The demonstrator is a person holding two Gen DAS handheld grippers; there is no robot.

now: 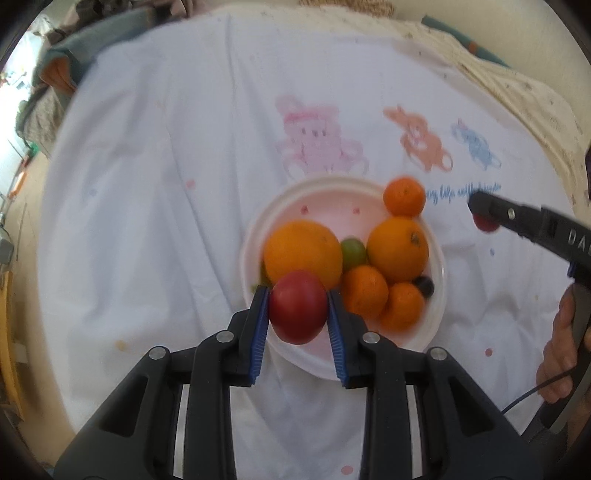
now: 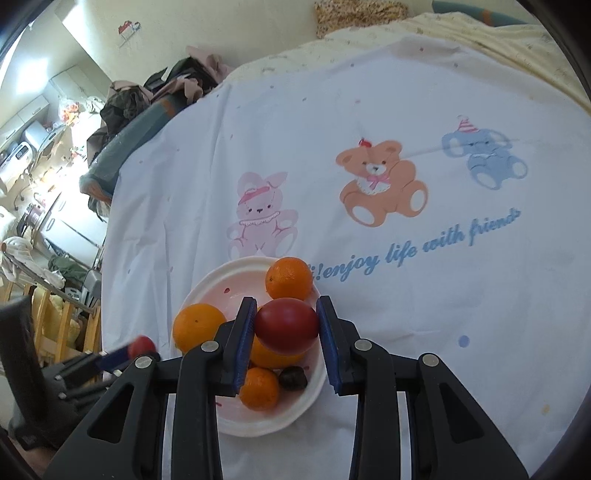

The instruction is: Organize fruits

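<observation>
A white plate (image 1: 255, 236) on the white printed cloth holds several oranges (image 1: 303, 251), a green fruit (image 1: 352, 251) and a dark fruit (image 1: 424, 286). My left gripper (image 1: 297, 308) is shut on a red fruit (image 1: 297, 312) just above the plate's near rim. My right gripper (image 2: 286, 326) is shut on a second red fruit (image 2: 286, 325) above the plate (image 2: 207, 291) and its oranges (image 2: 289, 277). It shows at the right of the left wrist view (image 1: 484, 218). The left gripper shows at the lower left of the right wrist view (image 2: 140, 349).
The cloth (image 2: 332, 129) carries bear prints and blue lettering and covers a cream bedspread (image 2: 480, 33). Piled clothes (image 2: 166, 88) lie at the far left edge. Kitchen furniture (image 2: 37, 155) stands beyond, left of the bed.
</observation>
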